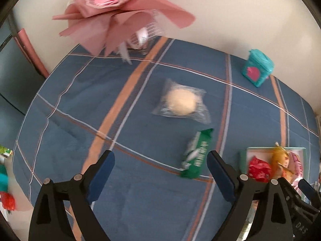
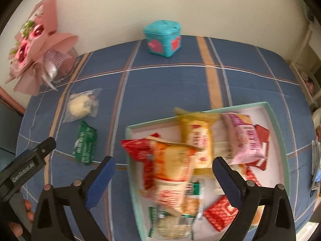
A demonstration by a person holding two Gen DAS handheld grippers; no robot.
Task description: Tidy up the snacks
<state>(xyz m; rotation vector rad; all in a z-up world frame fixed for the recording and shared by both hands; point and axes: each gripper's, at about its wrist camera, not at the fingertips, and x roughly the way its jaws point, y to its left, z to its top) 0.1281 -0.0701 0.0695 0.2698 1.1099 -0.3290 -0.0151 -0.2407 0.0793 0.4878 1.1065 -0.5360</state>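
Note:
A pale green tray (image 2: 277,120) on the blue plaid cloth holds several snack packets, among them a red-and-orange one (image 2: 170,166), a yellow one (image 2: 198,138) and a pink one (image 2: 244,138). My right gripper (image 2: 163,178) is open above the tray, with the red-and-orange packet between its fingers, blurred. A green packet (image 1: 197,154) and a clear-wrapped round bun (image 1: 180,102) lie loose on the cloth; both also show in the right wrist view: packet (image 2: 85,142), bun (image 2: 80,106). My left gripper (image 1: 160,172) is open and empty, just left of the green packet. The tray also shows at the left wrist view's right (image 1: 243,156).
A teal box with pink hearts (image 2: 163,39) stands at the table's far edge by the wall. A pink paper flower bouquet (image 2: 38,46) sits at the far left corner. The left gripper's body (image 2: 26,164) shows at the left of the right wrist view.

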